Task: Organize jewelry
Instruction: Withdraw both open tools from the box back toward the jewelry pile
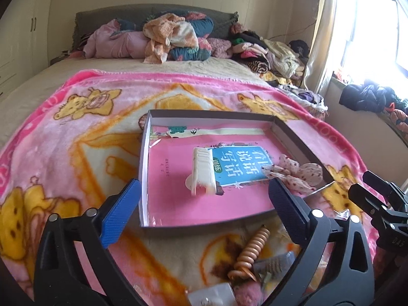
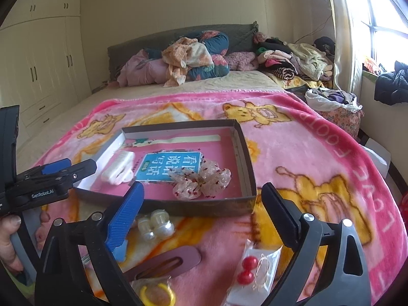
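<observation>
A shallow cardboard box (image 1: 144,150) (image 2: 248,163) with a pink and blue book as its floor lies on the pink blanket. In it are a cream claw hair clip (image 1: 202,170) (image 2: 118,169) and a sheer spotted bow (image 1: 295,172) (image 2: 201,181). My left gripper (image 1: 204,204) is open and empty at the box's near edge, above an orange spiral hair tie (image 1: 251,251). My right gripper (image 2: 204,209) is open and empty over loose items: pearl ornaments (image 2: 155,225), a mauve snap clip (image 2: 165,262), a yellow ring (image 2: 158,294) and a bag with red beads (image 2: 251,270).
The pink cartoon blanket (image 1: 76,132) covers the bed's near half. Piles of clothes and bedding (image 1: 165,38) lie at the headboard. A window (image 2: 382,25) is on the right, wardrobes (image 2: 46,58) on the left. The left gripper (image 2: 48,181) shows in the right wrist view.
</observation>
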